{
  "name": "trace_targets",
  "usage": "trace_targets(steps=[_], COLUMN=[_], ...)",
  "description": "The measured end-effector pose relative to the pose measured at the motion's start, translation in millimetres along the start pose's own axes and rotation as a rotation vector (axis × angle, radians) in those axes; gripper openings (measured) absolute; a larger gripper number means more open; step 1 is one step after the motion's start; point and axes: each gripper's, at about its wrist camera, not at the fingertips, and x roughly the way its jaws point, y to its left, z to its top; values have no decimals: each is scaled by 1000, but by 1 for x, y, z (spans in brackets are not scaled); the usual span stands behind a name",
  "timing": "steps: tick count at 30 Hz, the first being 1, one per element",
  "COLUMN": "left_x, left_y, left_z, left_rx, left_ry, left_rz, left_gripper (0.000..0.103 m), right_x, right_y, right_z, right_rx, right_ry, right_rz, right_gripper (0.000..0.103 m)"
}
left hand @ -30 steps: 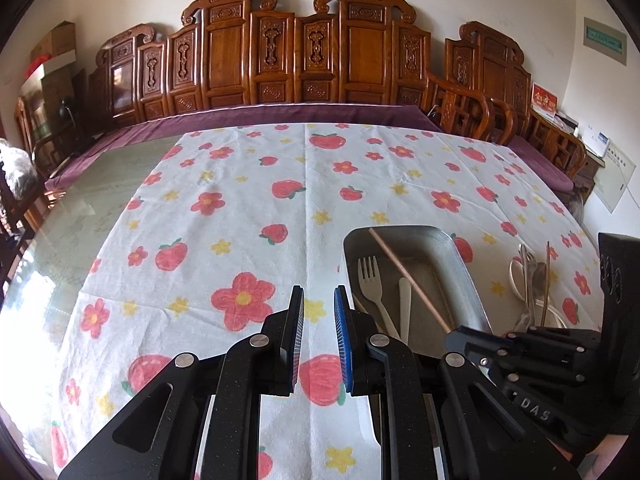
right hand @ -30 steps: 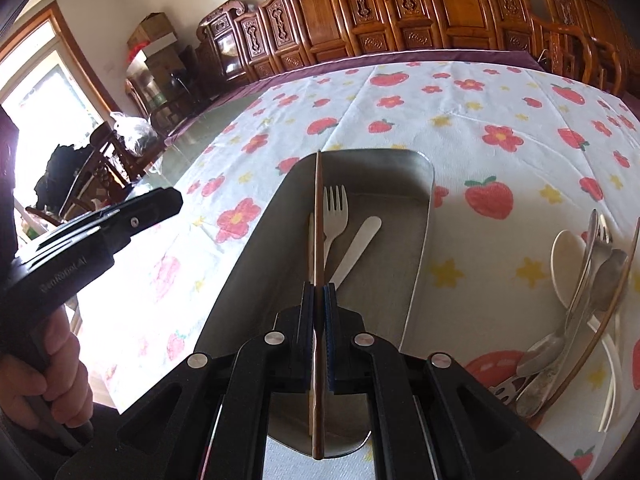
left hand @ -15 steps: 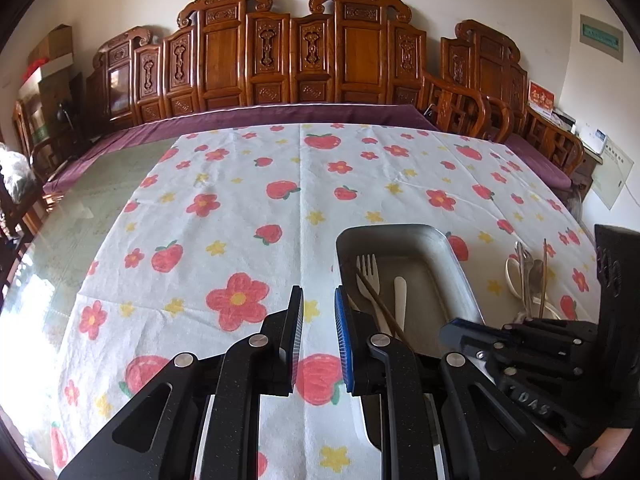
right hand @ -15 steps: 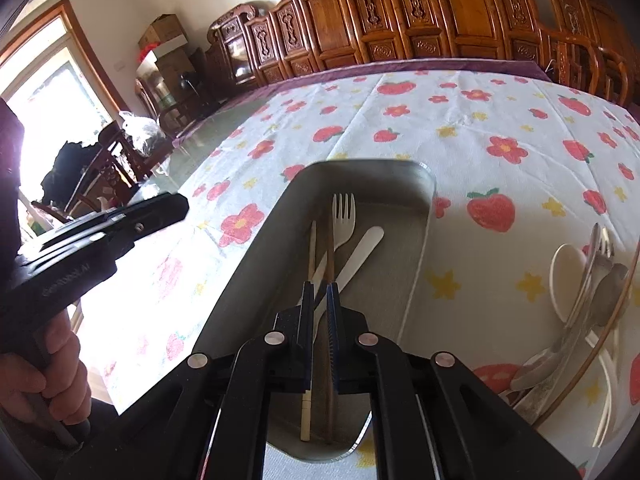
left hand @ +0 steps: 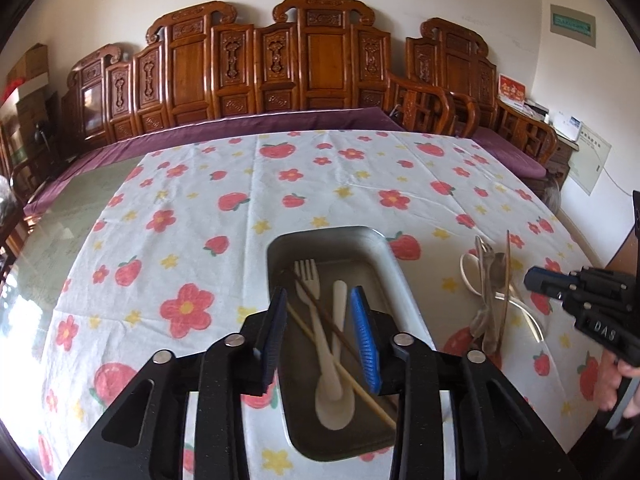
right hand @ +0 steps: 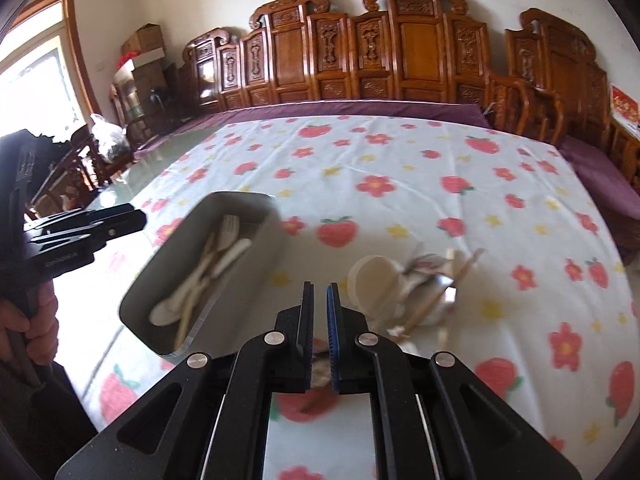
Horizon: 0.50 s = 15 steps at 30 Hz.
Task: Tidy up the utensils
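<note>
Far left in the right wrist view, the left gripper (right hand: 136, 220) is seen held in a hand (right hand: 28, 332) at the tray's left side. Its jaws have just been opening and now stand apart over the metal tray (left hand: 280, 248), with nothing pressed between the pads; in the left wrist view the tray's contents show through the gap. In the tray lie a white fork (left hand: 310, 300), a white spoon (left hand: 336, 384) and 2 chopsticks (left hand: 336, 336), long axes roughly along the tray's length, the chopsticks crossing the fork at a slant. Right of the tray, on the strawberry tablecloth (left hand: 180, 240), lies the unsorted pile of utensils (left hand: 494, 292): metal spoons and forks, a pale spoon and 1 wooden stick, heaped on one another and blurred in the right wrist view. The pile's long axes are seen running away from the near table edge, roughly parallel to the tray. The right gripper (right hand: 318, 320) is seen with jaws nearly together and nothing held. The pile lies just ahead of its fingertips and slightly to their right, whereas the tray stands between the left gripper and the pile. The right hand is therefore judged the nearer for the next pick, for which the jaws would need to be spread first and set across a handle.
</note>
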Motion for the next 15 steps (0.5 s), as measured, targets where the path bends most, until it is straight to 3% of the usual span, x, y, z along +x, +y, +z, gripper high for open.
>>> trace_targets(steps=[5,15], left_x=[2,7], left_y=[-15,-34], left_z=[-4,-13], left_rx=[19,45], left_ry=[0,17], left_rz=[-20,-44], left_gripper=[39,41], right_x=[6,44], right_y=[-28,-38], right_z=[-17,-41], right_rx=[33,115], right_ry=[12,85], right_rz=[-71,-72], right_gripper=[9,15])
